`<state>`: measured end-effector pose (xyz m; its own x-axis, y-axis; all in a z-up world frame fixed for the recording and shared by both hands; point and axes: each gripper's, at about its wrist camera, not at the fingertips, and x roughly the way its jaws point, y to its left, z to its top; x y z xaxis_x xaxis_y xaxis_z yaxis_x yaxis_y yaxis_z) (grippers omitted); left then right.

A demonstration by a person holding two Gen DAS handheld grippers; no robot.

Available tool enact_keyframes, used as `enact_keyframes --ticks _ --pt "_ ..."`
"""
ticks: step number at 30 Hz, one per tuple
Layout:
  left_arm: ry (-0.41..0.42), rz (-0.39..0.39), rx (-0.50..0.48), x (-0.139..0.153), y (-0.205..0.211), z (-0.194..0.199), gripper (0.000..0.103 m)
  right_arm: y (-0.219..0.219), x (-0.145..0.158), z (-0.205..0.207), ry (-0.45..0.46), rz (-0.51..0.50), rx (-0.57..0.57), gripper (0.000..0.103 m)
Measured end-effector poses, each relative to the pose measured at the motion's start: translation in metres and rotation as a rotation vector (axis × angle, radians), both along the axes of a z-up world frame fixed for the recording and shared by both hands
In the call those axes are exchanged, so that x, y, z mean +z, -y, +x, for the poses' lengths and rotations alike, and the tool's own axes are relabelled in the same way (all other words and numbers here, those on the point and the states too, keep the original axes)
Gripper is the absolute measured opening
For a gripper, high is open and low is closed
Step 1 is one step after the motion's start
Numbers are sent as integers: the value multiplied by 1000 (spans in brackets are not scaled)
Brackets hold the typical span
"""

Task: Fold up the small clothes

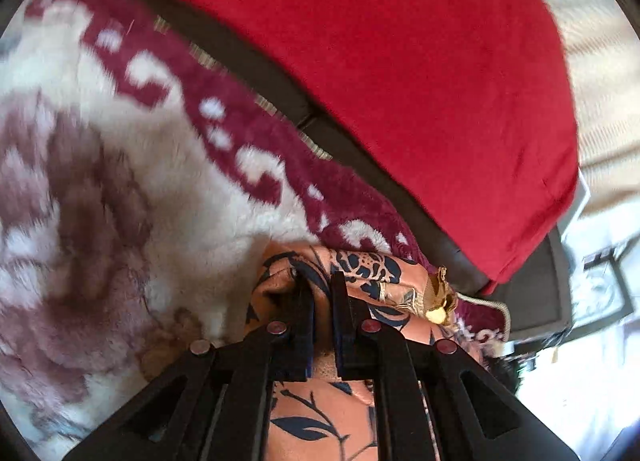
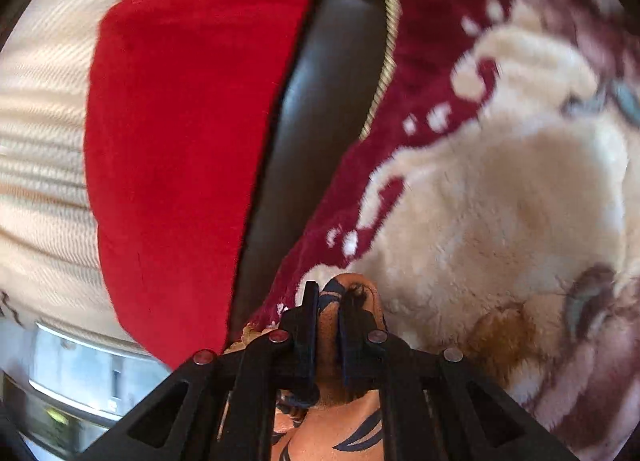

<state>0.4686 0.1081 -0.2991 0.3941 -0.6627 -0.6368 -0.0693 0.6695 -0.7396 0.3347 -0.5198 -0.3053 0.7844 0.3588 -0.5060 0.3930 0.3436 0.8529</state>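
The garment is a small orange cloth with dark blue leaf and flower print [image 1: 372,273]. In the left wrist view my left gripper [image 1: 320,281] is shut on a bunched edge of it, and the cloth runs back under the gripper. A gold tassel [image 1: 438,301] hangs at the cloth's right side. In the right wrist view my right gripper [image 2: 328,293] is shut on another edge of the same printed cloth [image 2: 356,437], just above the plush blanket [image 2: 500,221].
A cream and maroon plush blanket [image 1: 160,165] covers the surface. A red cushion [image 1: 400,61] lies on a dark leather sofa [image 2: 312,109] behind it, also in the right wrist view [image 2: 180,141]. A cream ribbed curtain [image 2: 40,141] hangs beyond.
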Motion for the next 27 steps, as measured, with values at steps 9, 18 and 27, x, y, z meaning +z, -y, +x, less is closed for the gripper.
enact_keyframes --ticks 9,18,27 --pt "158 167 84 53 2 -37 57 7 30 -27 101 -17 -65 92" --pt "152 93 62 48 5 -51 56 -27 55 -26 134 -104 103 72" --pt "150 44 30 41 13 -28 11 -35 43 6 38 -167 105 9"
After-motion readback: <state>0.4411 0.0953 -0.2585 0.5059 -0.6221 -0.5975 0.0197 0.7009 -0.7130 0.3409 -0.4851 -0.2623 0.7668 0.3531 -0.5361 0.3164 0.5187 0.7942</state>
